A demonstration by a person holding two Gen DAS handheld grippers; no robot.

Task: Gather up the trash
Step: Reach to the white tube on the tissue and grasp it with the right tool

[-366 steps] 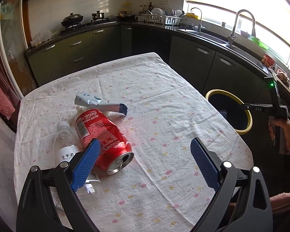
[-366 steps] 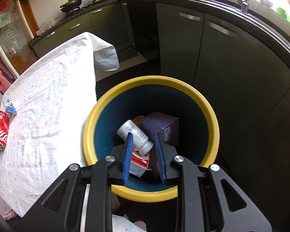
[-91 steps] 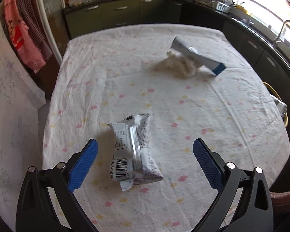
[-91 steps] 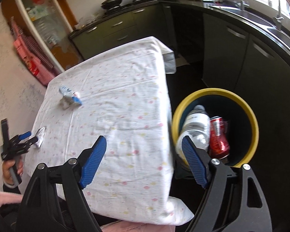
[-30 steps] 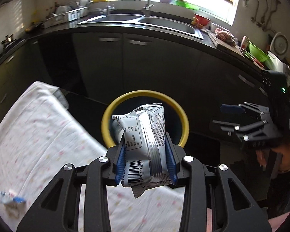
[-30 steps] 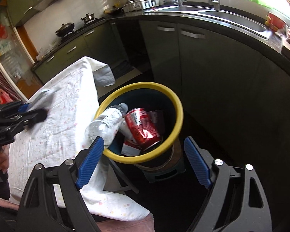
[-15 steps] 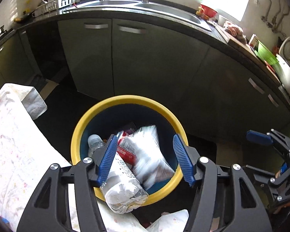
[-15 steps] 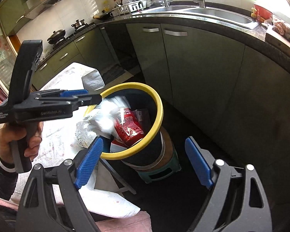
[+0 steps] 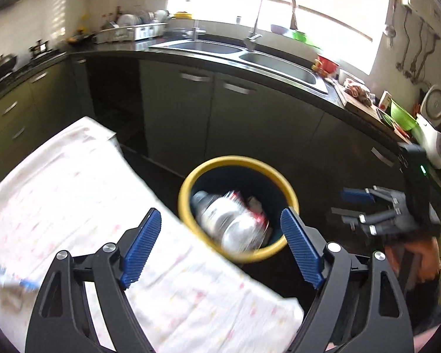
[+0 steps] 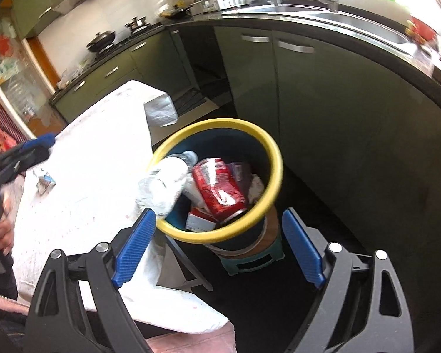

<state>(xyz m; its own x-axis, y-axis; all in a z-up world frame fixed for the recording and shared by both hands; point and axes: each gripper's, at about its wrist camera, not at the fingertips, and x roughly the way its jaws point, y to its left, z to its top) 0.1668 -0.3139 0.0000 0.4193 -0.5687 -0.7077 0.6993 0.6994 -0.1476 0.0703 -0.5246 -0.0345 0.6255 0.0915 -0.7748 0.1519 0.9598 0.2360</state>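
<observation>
trash sits piled in the yellow-rimmed bin (image 10: 275, 158) on the floor beside the table: clear plastic bottle (image 10: 164, 184) leaning on the near-left rim with its cap end up, red can (image 10: 219, 188) next to it, a red-and-white carton (image 10: 198, 220) lower down, pale wrapper bits (image 10: 255, 189) at the right side, all blurred. in the left wrist view the same bin (image 9: 188, 182) shows the bottle (image 9: 217, 214) and a silvery blurred wrapper (image 9: 244, 232) on top. bin stands on a small green stool (image 10: 250, 260). more trash on the table: small blue-white tube with crumpled paper (image 10: 45, 182) on the flowered tablecloth (image 10: 97, 176), well apart from the bin. left gripper (image 9: 225, 248) hangs over the table edge near the bin, jaws opening, nothing between the blue pads (image 9: 141, 247), just cloth and bin seen past them. right gripper (image 10: 217, 248) points down at the bin, jaws spread wide, empty. each gripper shows in the other's view, held by a hand (image 9: 423, 257). dark green cabinets (image 10: 323, 94), sink (image 9: 276, 64) and tap (image 9: 275, 14) under the bright window behind.
</observation>
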